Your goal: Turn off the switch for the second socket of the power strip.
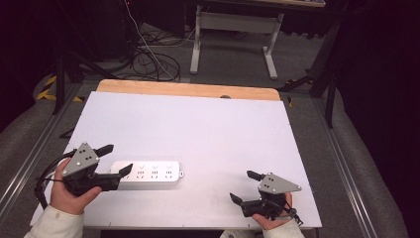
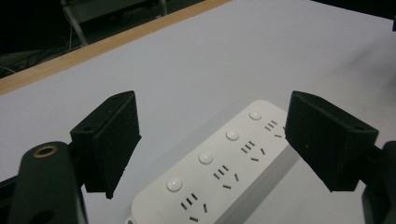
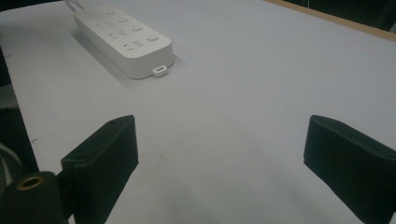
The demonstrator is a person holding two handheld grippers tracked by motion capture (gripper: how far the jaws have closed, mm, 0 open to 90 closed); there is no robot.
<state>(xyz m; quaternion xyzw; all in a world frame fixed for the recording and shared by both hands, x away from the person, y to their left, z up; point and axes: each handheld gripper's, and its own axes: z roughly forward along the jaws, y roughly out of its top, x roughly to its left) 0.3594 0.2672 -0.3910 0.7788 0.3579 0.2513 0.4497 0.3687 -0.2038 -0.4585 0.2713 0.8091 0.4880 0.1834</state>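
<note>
1. Your left gripper (image 1: pixel 117 159) covers the strip's (image 1: pixel 151 174) left end in the high view.
2. In the left gripper view, the strip's (image 2: pixel 219 172) near end runs off the bottom edge.
3. Socket markings are too small to read.

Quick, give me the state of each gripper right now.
Left gripper: open, holding nothing, jaws at the end of the power strip.
Right gripper: open, holding nothing.

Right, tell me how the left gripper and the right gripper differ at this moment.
The left gripper sits at the end of the white power strip, one jaw over it; the right gripper sits apart from it, over bare table. The left points right, the right points left. Both stand open and hold nothing.
</note>
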